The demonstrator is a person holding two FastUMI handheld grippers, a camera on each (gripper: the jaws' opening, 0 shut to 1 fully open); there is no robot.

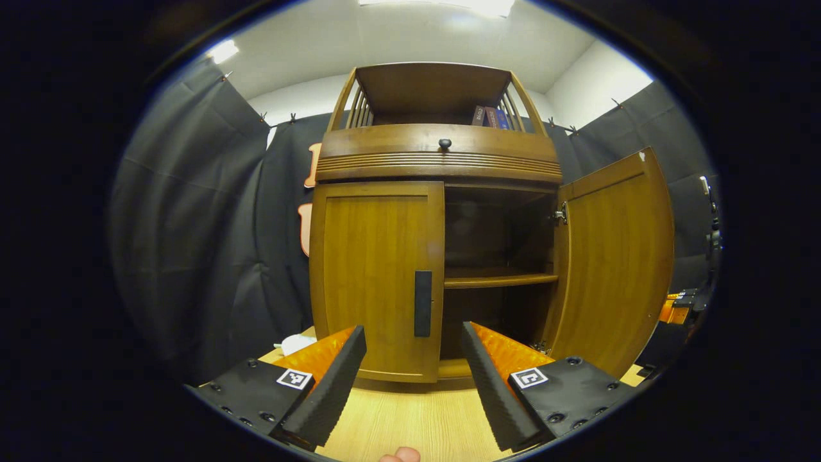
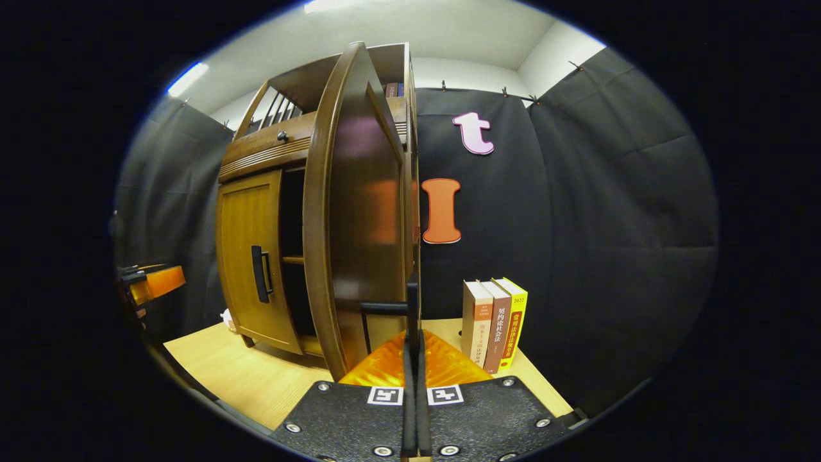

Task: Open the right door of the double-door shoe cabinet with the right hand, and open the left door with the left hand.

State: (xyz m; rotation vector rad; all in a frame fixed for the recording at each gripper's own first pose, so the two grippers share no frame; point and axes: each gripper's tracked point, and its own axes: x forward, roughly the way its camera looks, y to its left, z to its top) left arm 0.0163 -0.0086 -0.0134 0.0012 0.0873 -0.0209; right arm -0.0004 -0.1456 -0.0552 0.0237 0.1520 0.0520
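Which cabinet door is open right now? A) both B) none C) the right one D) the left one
C: the right door is swung wide, showing the shelf inside, while the left door sits flush and closed.

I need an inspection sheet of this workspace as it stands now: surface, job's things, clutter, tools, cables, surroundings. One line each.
Surface: light wooden tabletop, bare in front of the cabinet.
Job's things: shoe cabinet; right door swung open, shelf inside visible; left door closed, its dark handle untouched.
Clutter: three books upright on the table to the right of the cabinet; more books on the top shelf; a small white object by the cabinet's left foot, too small to tell.
Tools: left tool open, facing the left door's handle, apart from it; right tool closed on the right door's handle.
Cables: nothing seen.
Surroundings: black cloth walls, white ceiling.
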